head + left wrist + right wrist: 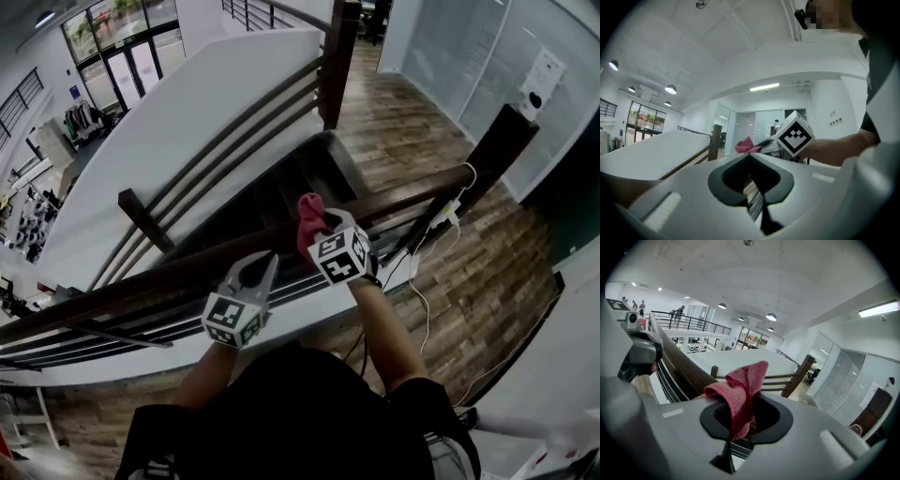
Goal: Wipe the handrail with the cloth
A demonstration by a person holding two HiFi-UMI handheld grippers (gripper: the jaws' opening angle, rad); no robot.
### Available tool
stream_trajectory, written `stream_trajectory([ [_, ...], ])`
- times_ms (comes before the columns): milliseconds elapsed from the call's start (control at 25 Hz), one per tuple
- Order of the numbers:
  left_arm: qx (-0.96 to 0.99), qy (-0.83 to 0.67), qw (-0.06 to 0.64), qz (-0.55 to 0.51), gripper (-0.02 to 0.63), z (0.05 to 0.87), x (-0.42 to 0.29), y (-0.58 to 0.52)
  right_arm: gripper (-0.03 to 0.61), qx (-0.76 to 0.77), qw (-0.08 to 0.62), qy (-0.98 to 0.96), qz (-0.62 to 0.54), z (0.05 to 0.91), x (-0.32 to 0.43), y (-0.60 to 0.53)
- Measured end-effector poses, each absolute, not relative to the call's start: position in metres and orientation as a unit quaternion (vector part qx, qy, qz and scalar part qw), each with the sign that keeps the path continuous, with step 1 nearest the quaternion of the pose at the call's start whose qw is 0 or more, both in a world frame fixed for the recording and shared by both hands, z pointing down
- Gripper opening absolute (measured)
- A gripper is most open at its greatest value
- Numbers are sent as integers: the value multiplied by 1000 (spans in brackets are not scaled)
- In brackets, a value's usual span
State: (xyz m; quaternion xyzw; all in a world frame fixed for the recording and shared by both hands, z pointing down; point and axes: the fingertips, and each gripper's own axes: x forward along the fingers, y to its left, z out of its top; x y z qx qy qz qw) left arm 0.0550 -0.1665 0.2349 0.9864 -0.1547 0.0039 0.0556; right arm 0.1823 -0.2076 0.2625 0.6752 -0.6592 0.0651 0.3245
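Now right tongs [742, 405] pinch the red cloth [739, 380] over the handrail [678, 365]; left tongs [749, 157] closed, empty.

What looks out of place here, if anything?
A white cable hangs loose off the handrail, down toward the wooden floor. The red cloth is just bunched in the right gripper.

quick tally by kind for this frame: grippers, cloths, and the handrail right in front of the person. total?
grippers: 2, the left gripper and the right gripper
cloth: 1, pink, clamped in the right gripper
handrail: 1, dark wood, under both grippers
total: 4
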Motion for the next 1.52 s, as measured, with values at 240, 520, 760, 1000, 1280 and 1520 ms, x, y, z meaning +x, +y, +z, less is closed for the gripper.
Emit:
stream_trajectory([
  [240, 979, -194, 65, -12, 0, 235, 98, -156, 52, 648, 330, -685, 51, 261, 220, -201],
  [520, 972, -222, 77, -17, 0, 239, 134, -147, 52, 626, 346, -698, 29, 261, 243, -193],
  [760, 977, -196, 88, 0, 0, 241, 154, -137, 52, 643, 334, -688, 46, 258, 266, -186],
  [1000, 988, -120, 98, 4, 0, 235, 186, -124, 52, 657, 333, -673, 68, 256, 280, -182],
  [1280, 994, -47, 97, 5, 0, 226, 215, -117, 52, 690, 336, -636, 82, 255, 317, -175],
  [1520, 995, -39, 88, 9, 0, 230, 238, -112, 52, 689, 332, -639, 80, 258, 337, -172],
])
